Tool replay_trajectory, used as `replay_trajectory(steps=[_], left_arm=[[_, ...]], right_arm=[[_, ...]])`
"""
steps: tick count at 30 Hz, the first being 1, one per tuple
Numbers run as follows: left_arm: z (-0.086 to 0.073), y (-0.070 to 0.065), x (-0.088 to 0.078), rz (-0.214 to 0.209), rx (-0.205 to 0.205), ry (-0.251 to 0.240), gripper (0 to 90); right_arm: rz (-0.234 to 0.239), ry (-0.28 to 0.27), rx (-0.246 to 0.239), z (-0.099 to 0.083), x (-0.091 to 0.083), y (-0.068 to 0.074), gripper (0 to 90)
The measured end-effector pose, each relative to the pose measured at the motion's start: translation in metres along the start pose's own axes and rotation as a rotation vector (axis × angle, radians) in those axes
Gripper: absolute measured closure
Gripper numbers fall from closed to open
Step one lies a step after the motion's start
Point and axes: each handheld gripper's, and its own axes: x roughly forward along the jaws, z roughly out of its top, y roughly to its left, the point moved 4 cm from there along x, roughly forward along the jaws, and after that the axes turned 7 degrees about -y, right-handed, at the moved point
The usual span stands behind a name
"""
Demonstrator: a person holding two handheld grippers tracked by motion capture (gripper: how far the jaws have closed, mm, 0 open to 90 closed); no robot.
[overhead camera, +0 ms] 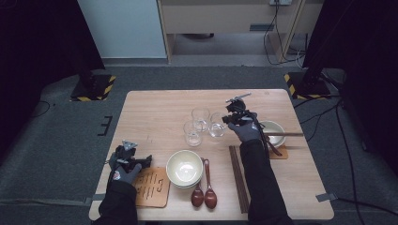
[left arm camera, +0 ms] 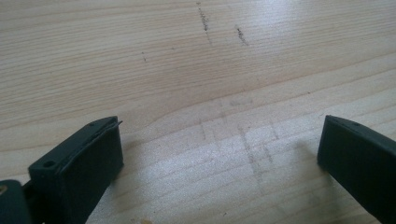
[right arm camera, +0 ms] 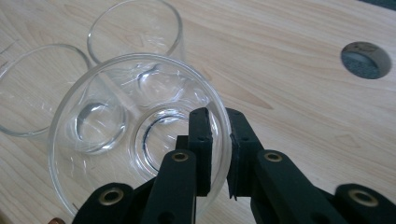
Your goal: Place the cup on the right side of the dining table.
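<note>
Right gripper (right arm camera: 218, 154) clamped on the rim of a clear glass (right arm camera: 135, 135), one jaw inside the wall, the other outside; the glass tilts toward the camera. In the high view this glass (overhead camera: 217, 126) sits at the right of a cluster of three, just beside two other glasses (overhead camera: 197, 124), near the table's (overhead camera: 150, 108) middle. Left gripper (left arm camera: 219, 154) released, jaws wide apart over bare wood, nothing between them; in the high view it rests at the table's near left corner, just beside a wooden board (overhead camera: 152, 187). Cream bowl (overhead camera: 184, 168) and two dark spoons (overhead camera: 204, 194) lie near the front edge.
</note>
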Motion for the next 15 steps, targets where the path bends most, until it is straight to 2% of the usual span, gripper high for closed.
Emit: replay_trajectory(steps=[10,15], left_arm=[[0.0,0.0,0.0,0.0,0.0,0.0,0.0],[0.0,0.0,0.0,0.0,0.0,0.0,0.0]], right_arm=[[-0.039,-0.049,0.02,0.01,-0.015,-0.023,82.8],[-0.074,-0.039,0.046,0.007,-0.017,-0.037,82.8]])
